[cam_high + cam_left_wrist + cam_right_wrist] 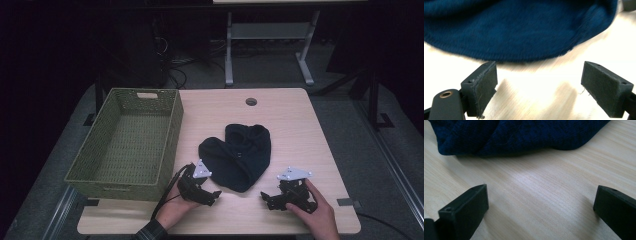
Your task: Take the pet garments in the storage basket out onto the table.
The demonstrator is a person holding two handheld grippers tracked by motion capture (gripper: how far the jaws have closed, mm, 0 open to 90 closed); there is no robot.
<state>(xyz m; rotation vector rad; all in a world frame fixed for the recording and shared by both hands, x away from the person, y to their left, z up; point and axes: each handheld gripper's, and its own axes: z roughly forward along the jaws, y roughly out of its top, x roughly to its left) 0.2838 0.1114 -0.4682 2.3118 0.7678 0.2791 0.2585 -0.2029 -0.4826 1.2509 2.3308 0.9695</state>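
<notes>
Dark blue knit cloth point(239, 154) at frame centre on table point(300, 130), long axis upper right to lower left. Left gripper point(212, 196) and right gripper point(266, 199) below, jaws spread, empty.

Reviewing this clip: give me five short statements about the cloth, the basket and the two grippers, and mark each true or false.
1. The dark blue cloth lies on the table, outside the green woven basket. True.
2. The left gripper is shut on the cloth's edge. False: its jaws stand wide apart with bare tabletop between them, and the cloth's hem lies just beyond them.
3. The right gripper is open and holds nothing. True.
4. The basket sits at the right side of the table. False: in the high view it sits at the left, partly overhanging the table's left edge.
5. The basket already holds a folded cloth. False: its woven floor is bare.
</notes>
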